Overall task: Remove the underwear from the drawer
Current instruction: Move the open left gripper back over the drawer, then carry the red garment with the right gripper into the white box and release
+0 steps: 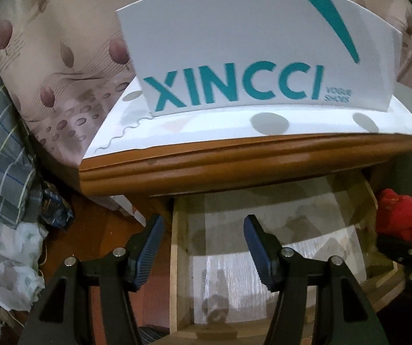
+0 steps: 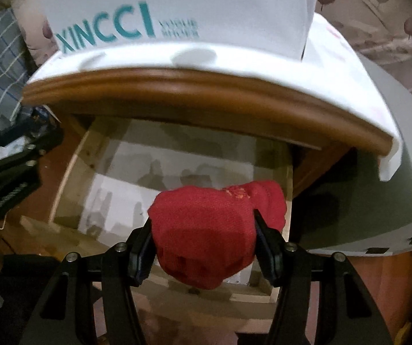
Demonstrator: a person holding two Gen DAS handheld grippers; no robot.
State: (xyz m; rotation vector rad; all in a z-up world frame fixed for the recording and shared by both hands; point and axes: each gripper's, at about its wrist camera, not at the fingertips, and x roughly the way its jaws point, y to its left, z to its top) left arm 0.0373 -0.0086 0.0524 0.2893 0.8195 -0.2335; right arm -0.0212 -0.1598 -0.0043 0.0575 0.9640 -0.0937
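Your right gripper (image 2: 203, 230) holds the red underwear (image 2: 211, 230) (a bunched wad, long axis running across between the fingers) above the open drawer (image 2: 71, 155). Your left gripper (image 1: 203, 247) hangs with fingers wide, holding nothing, over the drawer's left side.

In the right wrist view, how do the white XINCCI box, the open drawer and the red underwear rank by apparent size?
1. white XINCCI box, cut off by the frame.
2. open drawer, looks similar in size; order unsure.
3. red underwear, smallest, though nearest the camera, in the right gripper.
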